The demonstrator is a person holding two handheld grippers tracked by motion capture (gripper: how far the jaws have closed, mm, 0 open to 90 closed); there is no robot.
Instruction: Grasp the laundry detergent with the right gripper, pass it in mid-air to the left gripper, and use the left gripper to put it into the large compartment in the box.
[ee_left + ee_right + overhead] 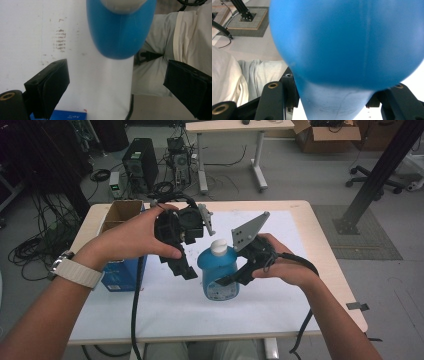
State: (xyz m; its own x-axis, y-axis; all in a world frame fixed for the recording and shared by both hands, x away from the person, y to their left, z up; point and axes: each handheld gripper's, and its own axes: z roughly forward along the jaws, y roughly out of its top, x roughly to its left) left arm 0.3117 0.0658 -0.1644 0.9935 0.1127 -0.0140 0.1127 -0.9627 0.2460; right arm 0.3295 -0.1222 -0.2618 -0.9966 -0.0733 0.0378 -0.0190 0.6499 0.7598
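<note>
Mid-frame, the right gripper (227,281) clamps the blue bottle (220,275); the left gripper (186,270) hangs wide open just left of it.

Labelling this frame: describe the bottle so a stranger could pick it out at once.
On the white mat covering the table, near its middle, the blue bottle stands upright in the right gripper. Its white cap sets it apart from the flat-sided blue box to the left.
</note>
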